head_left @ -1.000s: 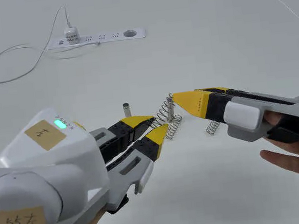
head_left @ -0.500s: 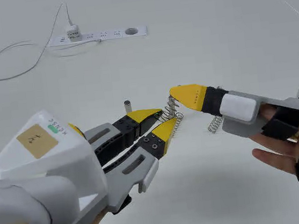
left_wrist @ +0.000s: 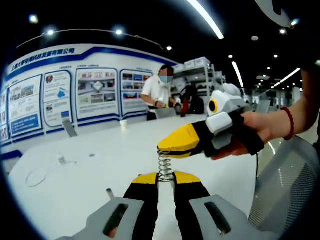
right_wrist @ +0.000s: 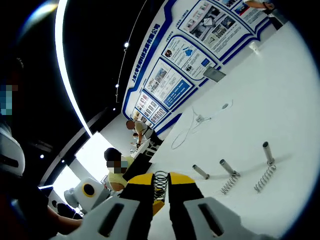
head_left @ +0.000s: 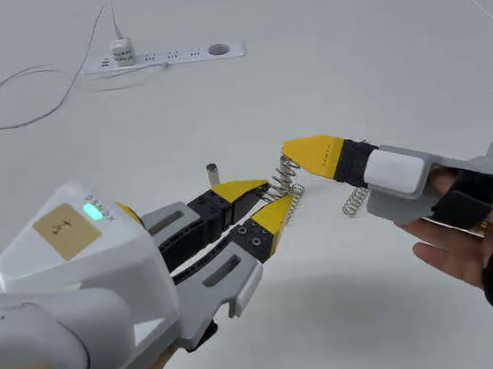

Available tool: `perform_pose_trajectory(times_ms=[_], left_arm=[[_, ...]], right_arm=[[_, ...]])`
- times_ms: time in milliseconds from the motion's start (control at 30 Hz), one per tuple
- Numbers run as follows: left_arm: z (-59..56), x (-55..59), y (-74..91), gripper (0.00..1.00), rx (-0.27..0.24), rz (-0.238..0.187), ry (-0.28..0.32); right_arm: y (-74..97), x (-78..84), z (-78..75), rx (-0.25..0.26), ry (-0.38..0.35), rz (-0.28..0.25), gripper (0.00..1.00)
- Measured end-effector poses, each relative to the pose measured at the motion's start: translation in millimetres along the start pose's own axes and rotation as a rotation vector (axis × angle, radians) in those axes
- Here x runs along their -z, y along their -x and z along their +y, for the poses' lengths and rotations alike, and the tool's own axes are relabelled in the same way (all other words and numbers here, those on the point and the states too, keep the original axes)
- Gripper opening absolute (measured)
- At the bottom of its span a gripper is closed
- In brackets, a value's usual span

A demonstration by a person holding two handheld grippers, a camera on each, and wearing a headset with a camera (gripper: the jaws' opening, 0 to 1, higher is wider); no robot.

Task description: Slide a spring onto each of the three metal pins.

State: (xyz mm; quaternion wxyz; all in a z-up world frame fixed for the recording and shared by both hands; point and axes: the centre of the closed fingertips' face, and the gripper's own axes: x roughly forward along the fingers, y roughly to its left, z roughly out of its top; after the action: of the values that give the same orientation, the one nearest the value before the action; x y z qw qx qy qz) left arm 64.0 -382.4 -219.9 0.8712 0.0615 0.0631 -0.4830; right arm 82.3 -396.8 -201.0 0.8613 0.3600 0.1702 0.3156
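Note:
A small steel spring (head_left: 283, 173) stands off the white table (head_left: 375, 63), caught between both grippers. My left gripper (head_left: 270, 195) comes in from the lower left, and its yellow tips (left_wrist: 165, 176) are shut on the spring's (left_wrist: 163, 167) lower end. My right gripper (head_left: 292, 151) reaches in from the right, shut on the upper end (right_wrist: 160, 184). Three short metal pins (right_wrist: 201, 171) (right_wrist: 226, 167) (right_wrist: 267, 152) stand in a row; one bare pin (head_left: 213, 172) is left of the grippers. A second spring (head_left: 291, 202) lies by the left tips, a third (head_left: 353, 201) under the right gripper.
A white power strip (head_left: 165, 59) with a plug and looping cable (head_left: 22, 94) lies at the far left of the table. People stand at a far counter (left_wrist: 160, 92) before wall posters.
My left gripper has edged forward and up to the spring. The right gripper has tilted and shifted slightly right, its tip staying on the spring.

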Motion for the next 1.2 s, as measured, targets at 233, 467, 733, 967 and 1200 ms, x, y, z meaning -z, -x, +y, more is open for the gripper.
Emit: perform_pose_trajectory(times_ms=[233, 467, 733, 967, 1200], left_arm=[[2.3, 5.5, 0.7, 0.11, -0.013, 0.025, 0.005], [7.5, 17.3, 1.0, 0.12, -0.038, 0.083, 0.011], [14.6, 27.1, 2.3, 0.2, -0.067, 0.123, 0.025], [21.8, 35.8, 3.3, 0.28, -0.095, 0.154, 0.055], [27.1, 41.7, 4.2, 0.4, -0.121, 0.179, 0.066]], right_arm=[[-4.8, 3.0, 1.8, 0.0, 0.036, 0.019, 0.11], [-12.0, 4.5, 2.1, 0.01, 0.1, 0.039, 0.11], [-24.3, 2.5, -1.6, 0.031, 0.208, 0.069, 0.11], [-39.1, -0.7, -4.2, 0.041, 0.318, 0.093, 0.11], [-56.2, -6.5, -8.4, 0.049, 0.405, 0.107, 0.11]])
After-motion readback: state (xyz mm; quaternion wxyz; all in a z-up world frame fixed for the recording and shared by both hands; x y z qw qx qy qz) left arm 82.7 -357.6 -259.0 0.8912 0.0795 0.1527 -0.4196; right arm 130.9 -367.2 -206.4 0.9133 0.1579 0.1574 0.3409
